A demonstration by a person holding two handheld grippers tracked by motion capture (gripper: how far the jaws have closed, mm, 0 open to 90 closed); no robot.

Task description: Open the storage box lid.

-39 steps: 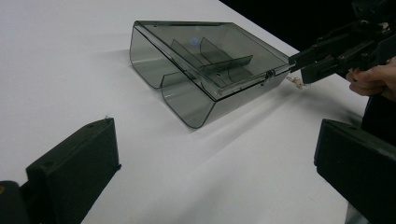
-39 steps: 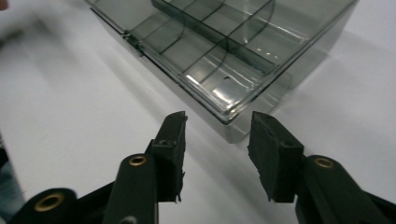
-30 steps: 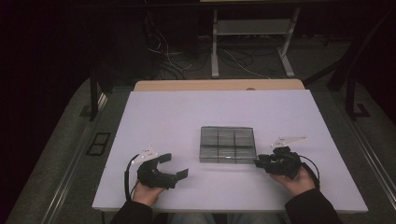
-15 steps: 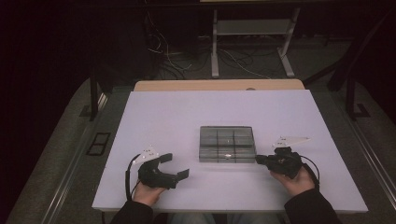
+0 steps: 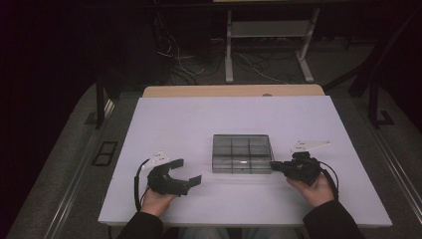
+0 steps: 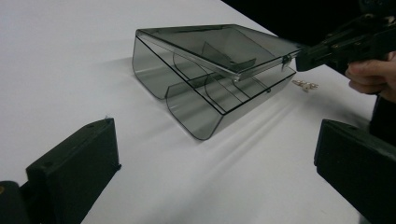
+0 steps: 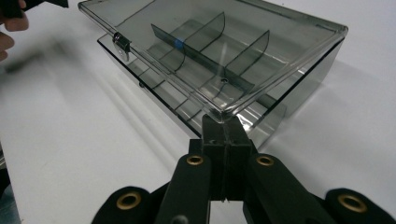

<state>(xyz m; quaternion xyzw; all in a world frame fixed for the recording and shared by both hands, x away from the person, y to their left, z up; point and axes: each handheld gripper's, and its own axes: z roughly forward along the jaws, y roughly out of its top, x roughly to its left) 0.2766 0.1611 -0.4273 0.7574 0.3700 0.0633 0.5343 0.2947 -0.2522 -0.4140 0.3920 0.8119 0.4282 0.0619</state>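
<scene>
On the white surface point(image 5: 199, 124), the smoked clear plastic divided box point(image 5: 242, 153) sits centre-near, its hinged lid point(image 6: 219, 44) now lifted since the right gripper point(image 5: 275, 166) just clenched its corner, left gripper point(image 5: 186, 172) released nearby.

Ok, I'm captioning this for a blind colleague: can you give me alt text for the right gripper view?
The right gripper, jaws shut, pinches the corner of a smoky clear box's lid and holds it lifted off the box, which sits on a white table. Dividers show through the lid.
</scene>
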